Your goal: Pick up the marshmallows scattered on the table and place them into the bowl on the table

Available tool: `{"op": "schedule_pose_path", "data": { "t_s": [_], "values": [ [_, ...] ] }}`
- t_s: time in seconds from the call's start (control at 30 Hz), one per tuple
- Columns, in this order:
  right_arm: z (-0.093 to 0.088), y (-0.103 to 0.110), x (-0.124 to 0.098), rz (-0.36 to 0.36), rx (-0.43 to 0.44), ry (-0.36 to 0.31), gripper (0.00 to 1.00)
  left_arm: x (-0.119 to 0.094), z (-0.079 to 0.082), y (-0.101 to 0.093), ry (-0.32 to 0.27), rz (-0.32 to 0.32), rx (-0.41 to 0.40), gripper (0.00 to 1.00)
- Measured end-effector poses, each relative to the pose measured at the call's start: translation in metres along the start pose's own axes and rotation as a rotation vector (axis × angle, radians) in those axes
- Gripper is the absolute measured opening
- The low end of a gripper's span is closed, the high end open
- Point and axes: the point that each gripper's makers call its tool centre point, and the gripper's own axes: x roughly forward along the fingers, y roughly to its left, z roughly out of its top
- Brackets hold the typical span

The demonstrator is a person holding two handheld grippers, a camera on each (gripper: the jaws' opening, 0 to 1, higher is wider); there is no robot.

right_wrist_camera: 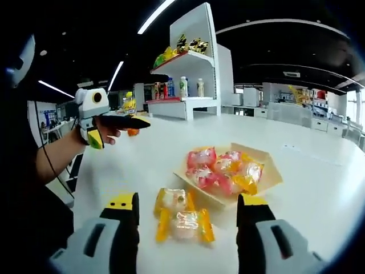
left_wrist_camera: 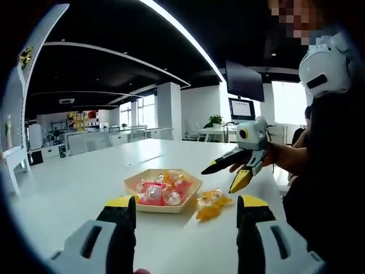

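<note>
**Both grippers open above the table, two marshmallows still outside the bowl**

In the left gripper view, the left gripper (left_wrist_camera: 187, 220) stands with its jaws spread wide and nothing between them, low over the white table (left_wrist_camera: 85, 177). Just beyond its jaws sits the bowl (left_wrist_camera: 162, 190), a shallow tan hexagonal dish holding pink, red and orange wrapped marshmallows. Just right of the bowl, on the table, lie the yellow-wrapped marshmallows (left_wrist_camera: 211, 204). Farther right, the right gripper (left_wrist_camera: 231, 174) hovers above the table in a person's hand, its yellow-tipped jaws parted and empty.

In the right gripper view, the right gripper (right_wrist_camera: 187, 220) is likewise wide open, and the two yellow-wrapped marshmallows (right_wrist_camera: 181, 220) lie on the table between and just ahead of its jaws, touching each other. The bowl (right_wrist_camera: 268, 171) sits just beyond them to the right. At far left, the left gripper (right_wrist_camera: 114, 128) is held in the air. A white shelf unit (right_wrist_camera: 191, 68) with bottles and packets stands behind.
</note>
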Motion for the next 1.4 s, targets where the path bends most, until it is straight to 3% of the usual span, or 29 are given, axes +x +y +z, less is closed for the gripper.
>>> {"op": "schedule_pose_path", "data": {
  "t_s": [0.3,0.47,0.77,0.97,1.13,1.4],
  "values": [
    [-0.014,0.019,0.005,0.072,-0.023,0.056,0.59,0.000,0.004,-0.002,-0.013,-0.009,0.005,0.70],
    [-0.027,0.013,0.010,0.053,-0.003,0.096,0.58,0.001,0.005,-0.006,-0.018,-0.022,0.006,0.70],
    [-0.024,0.003,0.010,0.029,0.034,0.075,0.52,0.000,0.005,-0.009,-0.019,-0.026,0.013,0.70],
    [-0.034,0.001,0.013,0.032,0.095,0.096,0.50,0.001,0.005,-0.012,-0.020,-0.032,0.015,0.70],
    [-0.045,0.001,0.017,0.021,0.037,0.124,0.47,0.000,0.004,-0.012,-0.015,-0.033,0.020,0.70],
    [-0.045,-0.001,0.017,0.005,-0.046,0.138,0.41,0.004,0.002,-0.009,-0.005,-0.026,0.021,0.70]
  ]
}}
